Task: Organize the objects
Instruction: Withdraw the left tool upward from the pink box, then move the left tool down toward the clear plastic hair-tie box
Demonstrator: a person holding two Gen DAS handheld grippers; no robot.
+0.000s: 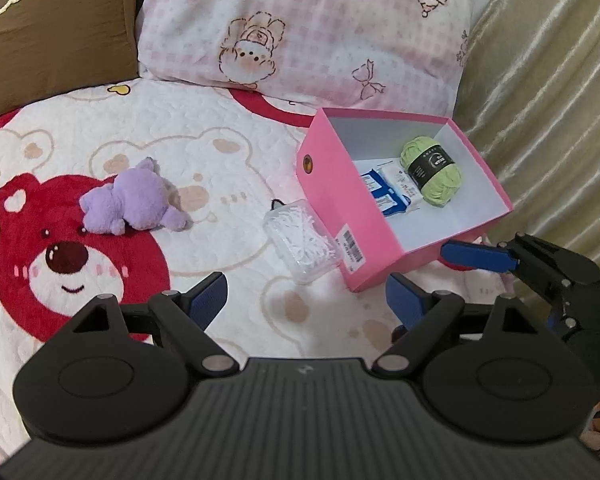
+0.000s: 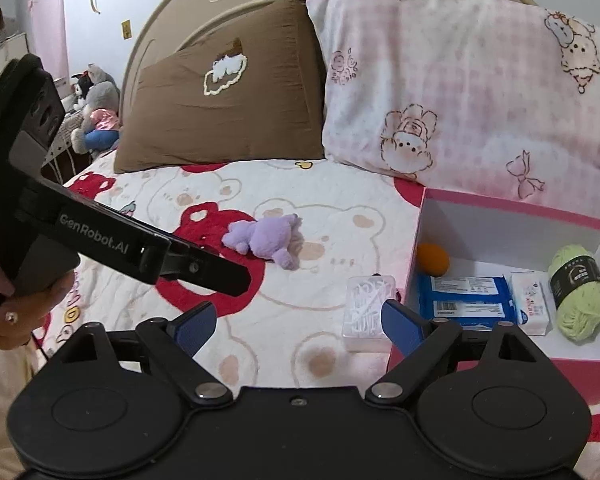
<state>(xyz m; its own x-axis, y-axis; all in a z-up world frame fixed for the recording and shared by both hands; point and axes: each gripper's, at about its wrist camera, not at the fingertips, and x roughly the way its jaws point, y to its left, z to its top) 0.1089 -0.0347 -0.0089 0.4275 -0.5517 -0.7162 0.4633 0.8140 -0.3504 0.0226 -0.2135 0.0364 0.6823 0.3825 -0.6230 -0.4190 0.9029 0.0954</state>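
On the bed, the soft, light purple plush [image 1: 134, 200] is best gripped mid-body; the left claw [image 1: 304, 300] and right claw [image 2: 296, 322] are both released.

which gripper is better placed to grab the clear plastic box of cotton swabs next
Left, probably: the clear plastic box of cotton swabs lies just ahead of the open left gripper; the right gripper looks farther back.

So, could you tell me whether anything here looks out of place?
Two things lie loose on the bedspread, outside the pink box: the purple plush toy and the clear case of white sticks beside the box.
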